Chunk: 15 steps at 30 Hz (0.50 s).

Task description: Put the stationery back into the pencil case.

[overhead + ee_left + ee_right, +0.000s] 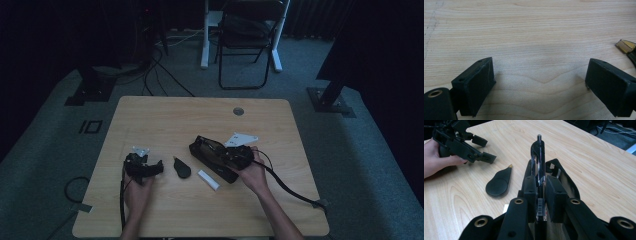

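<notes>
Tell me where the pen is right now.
The pen is clamped lengthwise between the right gripper's jaws, above the open black case right of the table's centre, its tip pointing away in the right gripper view.

No readable text or brand, only a barcode sticker on the pen (539, 167), digits illegible

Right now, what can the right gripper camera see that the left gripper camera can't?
The right gripper view gives the right gripper shut on a black pen, above a black case, plus a hand farther off. The left gripper view gives the left gripper from close up, jaws open with bare wood between them. Both share the wooden table and, it seems, the black gold-tipped teardrop piece.
</notes>
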Motion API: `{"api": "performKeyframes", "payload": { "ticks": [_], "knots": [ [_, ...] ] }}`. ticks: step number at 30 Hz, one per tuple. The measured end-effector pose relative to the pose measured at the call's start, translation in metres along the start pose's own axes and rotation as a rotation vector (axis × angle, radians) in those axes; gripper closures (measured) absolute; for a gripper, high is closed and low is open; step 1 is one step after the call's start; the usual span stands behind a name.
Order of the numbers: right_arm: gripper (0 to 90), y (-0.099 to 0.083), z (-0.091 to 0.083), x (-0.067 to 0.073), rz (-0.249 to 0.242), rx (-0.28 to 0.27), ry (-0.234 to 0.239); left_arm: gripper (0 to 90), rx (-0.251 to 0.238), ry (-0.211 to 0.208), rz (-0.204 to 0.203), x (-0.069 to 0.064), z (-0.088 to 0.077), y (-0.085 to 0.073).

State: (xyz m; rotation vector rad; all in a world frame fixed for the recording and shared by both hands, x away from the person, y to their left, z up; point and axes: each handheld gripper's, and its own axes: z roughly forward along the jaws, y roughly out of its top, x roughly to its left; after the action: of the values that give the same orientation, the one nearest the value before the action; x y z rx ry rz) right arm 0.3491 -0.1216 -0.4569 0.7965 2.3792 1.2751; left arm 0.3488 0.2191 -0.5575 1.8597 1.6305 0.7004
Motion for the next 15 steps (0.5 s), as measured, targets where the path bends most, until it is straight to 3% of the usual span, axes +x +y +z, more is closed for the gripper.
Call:
{"api": "performKeyframes", "payload": {
  "ticks": [15],
  "knots": [
    [79.8,0.002,0.012,-0.007,0.014,0.005,-0.002,8.8,0.002,0.000,0.002,0.000,0.000,0.000]
  ]
}}
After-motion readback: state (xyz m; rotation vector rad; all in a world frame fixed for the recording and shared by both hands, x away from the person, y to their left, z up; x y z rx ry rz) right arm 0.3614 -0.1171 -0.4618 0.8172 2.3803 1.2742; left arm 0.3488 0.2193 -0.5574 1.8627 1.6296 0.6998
